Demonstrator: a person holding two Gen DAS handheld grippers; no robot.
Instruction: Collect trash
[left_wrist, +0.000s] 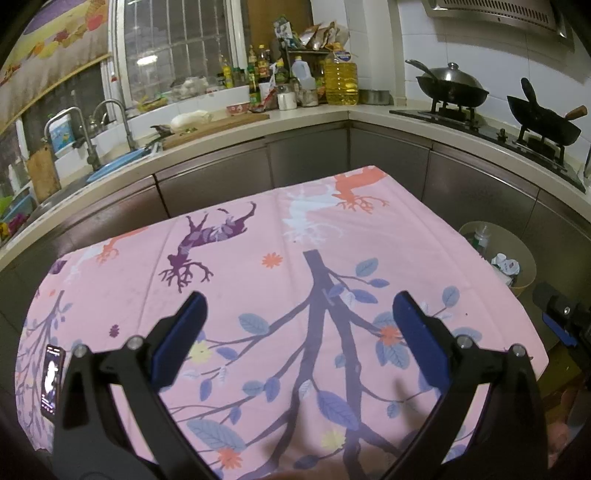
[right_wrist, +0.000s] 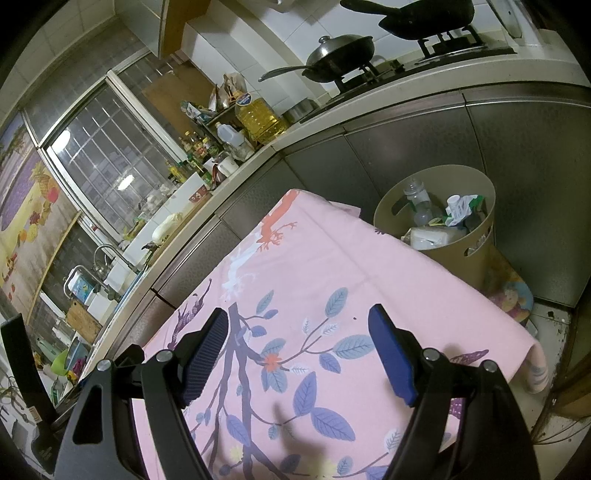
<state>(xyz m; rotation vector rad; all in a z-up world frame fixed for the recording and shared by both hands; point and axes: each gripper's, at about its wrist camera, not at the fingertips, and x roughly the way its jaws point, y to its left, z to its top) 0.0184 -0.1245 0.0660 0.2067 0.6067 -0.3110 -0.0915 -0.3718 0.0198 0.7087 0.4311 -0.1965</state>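
Note:
A beige trash bin (right_wrist: 476, 254) stands on the floor past the table's far right corner, holding plastic bottles (right_wrist: 419, 201), crumpled wrappers (right_wrist: 460, 210) and white paper. It also shows in the left wrist view (left_wrist: 526, 260). A table with a pink leaf-print cloth (left_wrist: 258, 295) fills both views; I see no loose trash on it. My left gripper (left_wrist: 297, 312) is open and empty above the cloth. My right gripper (right_wrist: 299, 328) is open and empty above the cloth's right part, the bin ahead of it to the right. Part of the right gripper (left_wrist: 557, 314) shows at the left wrist view's right edge.
A phone (left_wrist: 51, 380) lies at the table's left edge. A kitchen counter (left_wrist: 295, 116) wraps around behind, with sink, cutting board, bottles, an oil jug (left_wrist: 340, 79) and two woks (left_wrist: 452, 86) on the stove. A patterned stool (right_wrist: 511, 295) stands by the bin.

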